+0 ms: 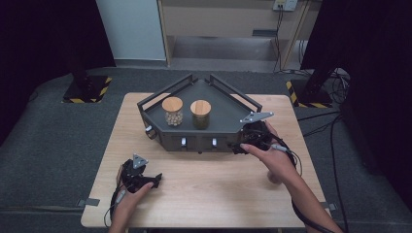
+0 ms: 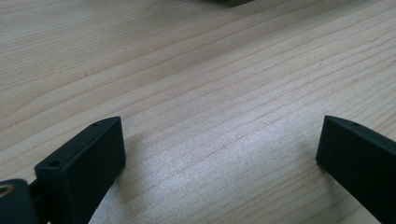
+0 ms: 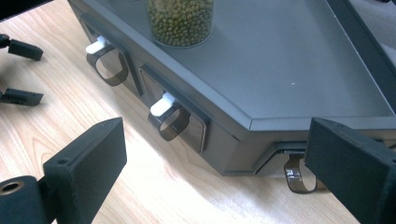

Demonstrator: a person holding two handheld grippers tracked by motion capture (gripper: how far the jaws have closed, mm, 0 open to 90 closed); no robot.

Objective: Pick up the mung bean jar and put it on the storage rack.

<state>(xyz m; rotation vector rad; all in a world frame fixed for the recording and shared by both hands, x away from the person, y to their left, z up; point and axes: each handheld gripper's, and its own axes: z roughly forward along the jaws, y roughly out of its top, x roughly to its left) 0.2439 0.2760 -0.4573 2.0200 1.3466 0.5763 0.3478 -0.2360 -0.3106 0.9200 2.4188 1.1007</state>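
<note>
Right gripper view: right tool (image 3: 212, 175) spread, empty, at right front corner of dark organizer tray (image 3: 289, 70) on bench (image 1: 214, 194). Likely rigid, hefty, jars aboard; drawer loop (image 3: 299, 176) looks thin, flexible — best hold. Left tool (image 2: 219, 154) spread, idle.

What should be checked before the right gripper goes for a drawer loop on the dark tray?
1. Right gripper jaws open, nothing between them: ok.
2. Nearest drawer loop lined up between the jaws: not ok, it sits by the right jaw.
3. Green bean jar and pale bean jar upright on the tray: ok.
4. Left gripper open, low over the table, away from the tray: ok.
5. Whether the drawer slides freely: cannot tell.
</note>
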